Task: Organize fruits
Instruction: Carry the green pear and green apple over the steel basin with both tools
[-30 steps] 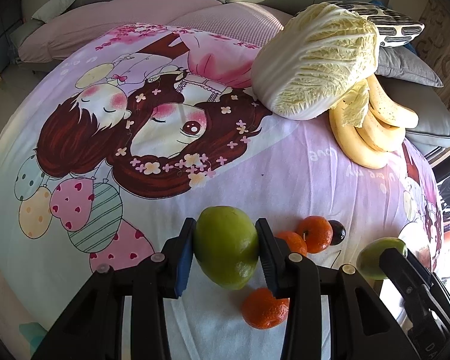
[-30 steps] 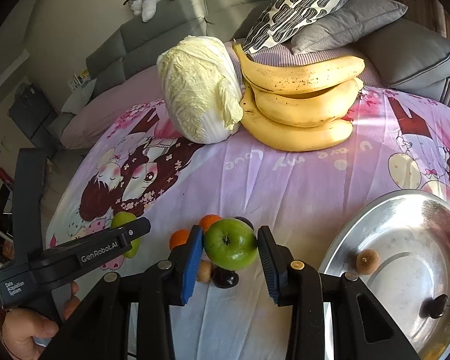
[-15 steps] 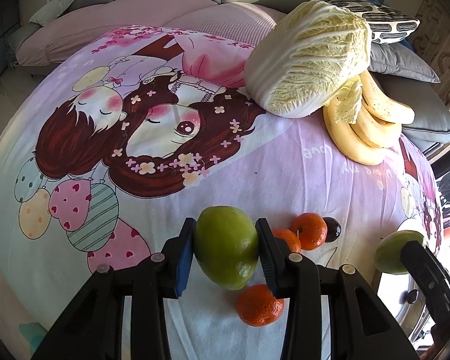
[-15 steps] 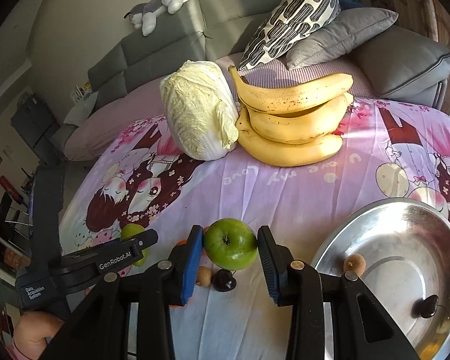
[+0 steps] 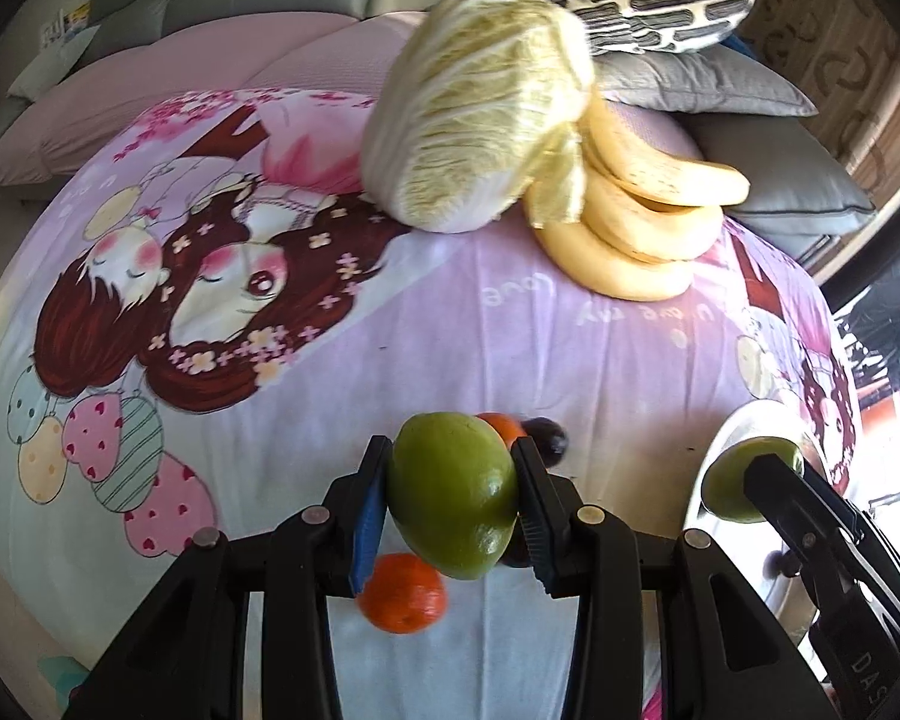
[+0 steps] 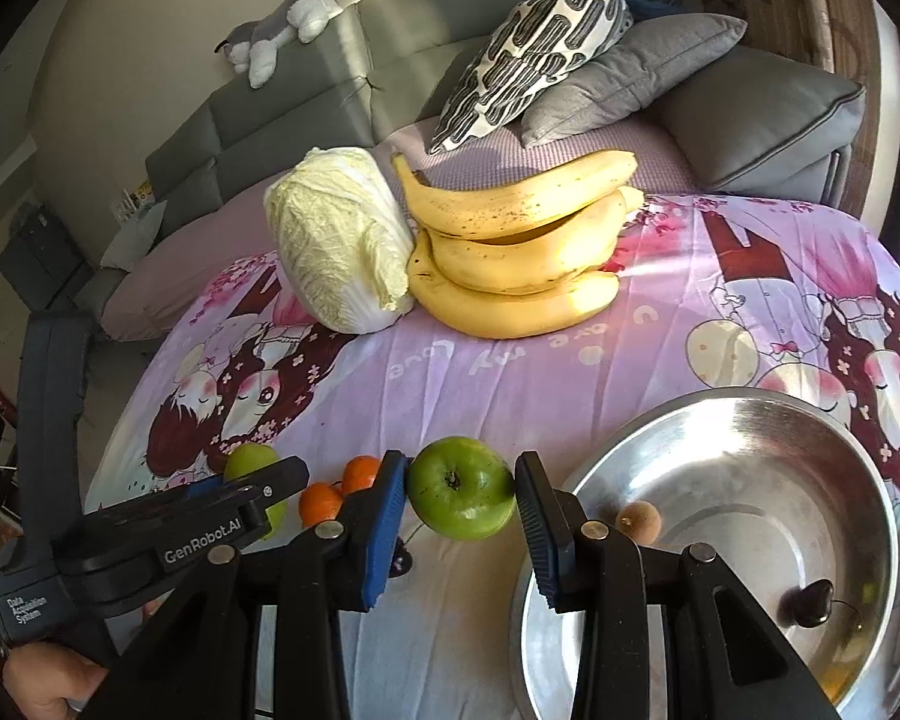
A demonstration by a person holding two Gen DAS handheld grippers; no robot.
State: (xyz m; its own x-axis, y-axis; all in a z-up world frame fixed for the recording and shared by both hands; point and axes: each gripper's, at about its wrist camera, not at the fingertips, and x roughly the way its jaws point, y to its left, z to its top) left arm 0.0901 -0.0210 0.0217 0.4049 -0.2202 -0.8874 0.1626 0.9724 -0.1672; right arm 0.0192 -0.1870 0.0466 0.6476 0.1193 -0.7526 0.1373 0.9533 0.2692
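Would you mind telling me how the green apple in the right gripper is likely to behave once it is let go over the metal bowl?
The green apple looks round and smooth, so it would probably roll down the curved wall of the metal bowl. It seems firm: the right gripper pinches it without visible denting. It may knock the small brown fruit lying in the bowl.

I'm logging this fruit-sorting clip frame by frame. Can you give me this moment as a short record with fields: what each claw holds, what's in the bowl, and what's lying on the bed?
left claw: shut on green mango, held above the bedsheet
right claw: shut on green apple, just left of the bowl's rim
metal bowl: holds a small brown fruit and a dark cherry-like fruit
loose on bedsheet: tangerines, dark plum
far side: bananas touching napa cabbage
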